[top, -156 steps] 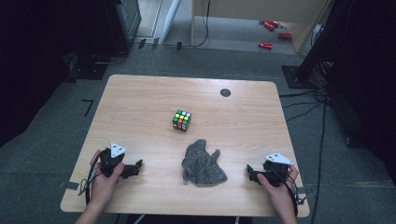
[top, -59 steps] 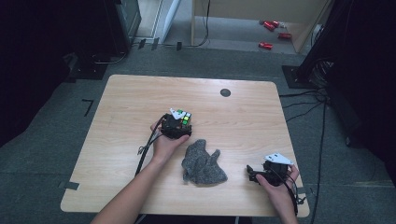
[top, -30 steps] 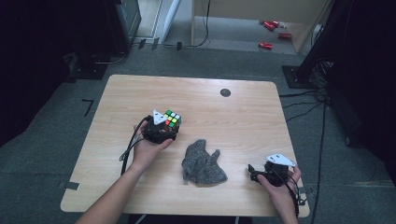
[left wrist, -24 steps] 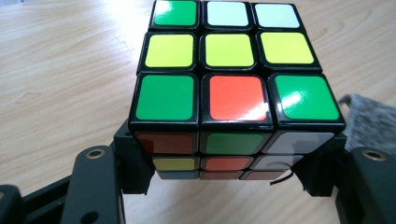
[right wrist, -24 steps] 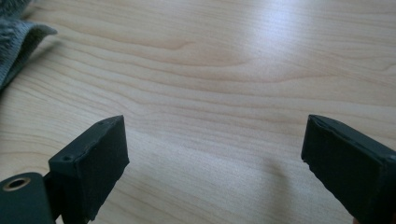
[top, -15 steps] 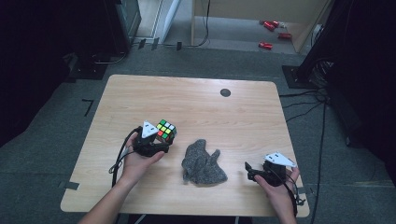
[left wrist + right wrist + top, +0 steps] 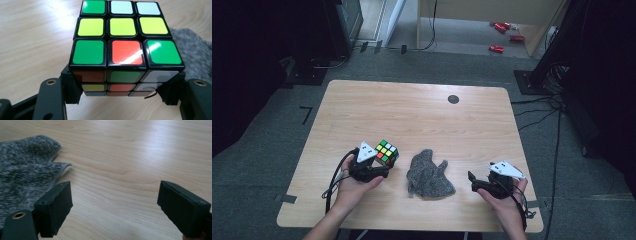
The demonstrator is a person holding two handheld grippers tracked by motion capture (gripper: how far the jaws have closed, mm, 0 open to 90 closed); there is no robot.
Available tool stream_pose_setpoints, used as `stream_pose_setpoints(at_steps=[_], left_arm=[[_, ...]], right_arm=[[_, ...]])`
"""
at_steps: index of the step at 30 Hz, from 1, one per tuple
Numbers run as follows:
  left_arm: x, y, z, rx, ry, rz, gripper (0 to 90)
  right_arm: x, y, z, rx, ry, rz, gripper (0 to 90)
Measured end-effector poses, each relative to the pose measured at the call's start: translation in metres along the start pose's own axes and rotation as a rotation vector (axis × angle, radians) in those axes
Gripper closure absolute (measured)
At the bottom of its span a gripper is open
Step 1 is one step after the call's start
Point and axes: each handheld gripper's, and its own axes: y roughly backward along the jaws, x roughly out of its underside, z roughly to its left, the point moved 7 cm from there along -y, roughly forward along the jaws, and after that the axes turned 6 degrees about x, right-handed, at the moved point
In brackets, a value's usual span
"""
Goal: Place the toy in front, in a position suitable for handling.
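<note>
Carried from the middle of the counter (image 7: 362,105) toward its near left part, the puzzle cube (image 7: 386,152) now sits just left of the grey cloth (image 7: 428,175), which lies crumpled where it lay before. Seen from above, the cube is tipped up in the left gripper (image 7: 379,162); whether it is clear of the wood or touching it I cannot tell. In the left gripper view the black jaws are clenched against the cube's two lower side faces (image 7: 126,45), so the hold looks firm. Bringing the cube beside the cloth suggests the two are about to be used together, perhaps for wiping or wrapping, though that is only a guess.

The right gripper (image 7: 477,184) hangs near the front right edge, close to the cloth's right side. Its jaws have just been closing a little, yet they stand apart with nothing between them but bare wood, the cloth's hem (image 7: 27,182) lying beside one jaw.
</note>
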Motion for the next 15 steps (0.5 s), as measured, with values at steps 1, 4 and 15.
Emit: stream_pose_setpoints(at_steps=[1,4,15], left_arm=[[0.003,0.001,0.0,-0.003,0.003,0.003,35.0],[0.01,0.003,0.0,0.005,0.025,0.0,35.0],[0.022,-0.002,-0.011,0.038,0.016,0.013,35.0]], right_arm=[[-0.002,0.001,0.003,-0.004,0.004,0.001,12.7],[-0.01,0.002,0.016,-0.031,0.016,-0.008,12.9],[-0.022,0.0,0.06,-0.121,0.048,-0.029,13.3]])
